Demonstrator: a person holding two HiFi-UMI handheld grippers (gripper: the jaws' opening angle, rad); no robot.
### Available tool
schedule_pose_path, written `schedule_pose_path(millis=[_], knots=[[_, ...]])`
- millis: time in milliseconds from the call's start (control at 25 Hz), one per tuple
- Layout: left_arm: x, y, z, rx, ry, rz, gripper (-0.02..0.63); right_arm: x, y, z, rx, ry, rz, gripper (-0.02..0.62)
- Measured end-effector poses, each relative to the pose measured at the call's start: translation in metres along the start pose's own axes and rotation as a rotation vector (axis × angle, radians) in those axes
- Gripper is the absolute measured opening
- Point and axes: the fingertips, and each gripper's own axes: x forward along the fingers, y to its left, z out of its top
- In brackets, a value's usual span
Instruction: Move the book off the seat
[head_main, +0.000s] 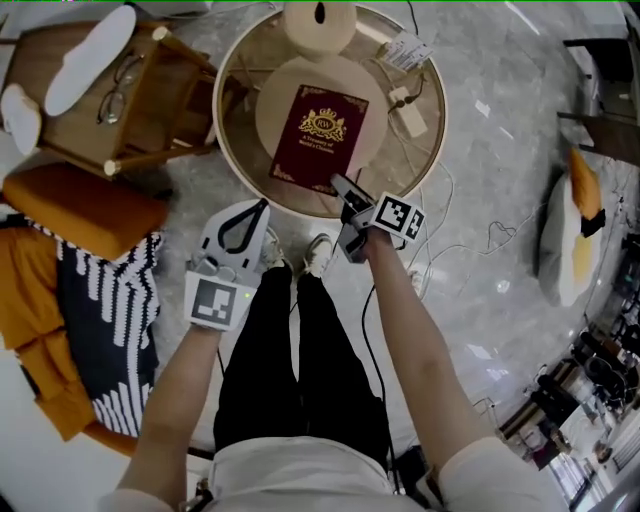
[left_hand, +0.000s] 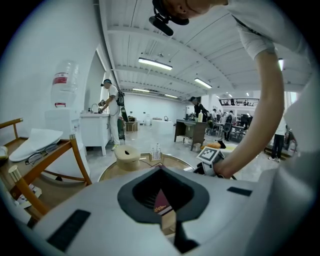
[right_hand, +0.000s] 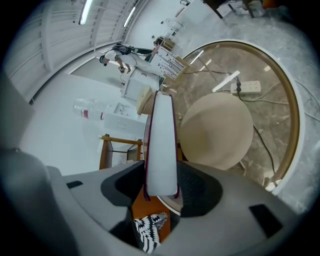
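1. Right gripper view: the jaws of the right gripper (right_hand: 160, 176) stand fairly wide and are clamped on the book (right_hand: 161, 140). One finger presses each maroon cover, and the white page edge faces the camera.
2. Head view shows the right gripper (head_main: 338, 186) gripping the book (head_main: 320, 130) by its near corner. The book sits over the round beige seat (head_main: 272, 100) with its gold crest facing up. Whether its far end rests on the seat I cannot tell.
3. From the right gripper, the seat (right_hand: 217, 132) lies just beside the back cover.
4. Left gripper view: the left gripper (left_hand: 160, 169) has its fingertips together and holds nothing. A sliver of the book (left_hand: 161, 202) shows through the gap behind the tips.
5. In the head view, the left gripper (head_main: 262, 207) hangs near the person's shoes, apart from the book.
6. The seat stands inside a round wood-rimmed platform (head_main: 225, 120). A second stool (head_main: 318, 22) is at the far edge of the platform, and a power strip (head_main: 410, 115) with cables lies to the right.
7. Left of the platform is a wooden chair (head_main: 150, 120) carrying a white cushion (head_main: 90, 45) and glasses (head_main: 120, 75). Nearer the person lie an orange cushion (head_main: 80, 205) and a black-and-white cloth (head_main: 105, 330).
8. The floor (head_main: 480, 200) is pale marble. The left gripper view shows a white hall with strip lights (left_hand: 155, 63), a water bottle (left_hand: 62, 85) and people at counters.
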Motion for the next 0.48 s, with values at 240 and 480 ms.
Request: schedule_pose_path(millis=[240,480], knots=[[0.004,-0.008,-0.006,-0.01,0.016,-0.015,0.017,0.002,-0.016,0.001,-0.015,-0.019,-0.009,0.224],[0.01,-0.014,-0.01,-0.01,0.04,-0.033,0.017,0.0,-0.028,0.01,0.001,-0.05,-0.056,0.227]])
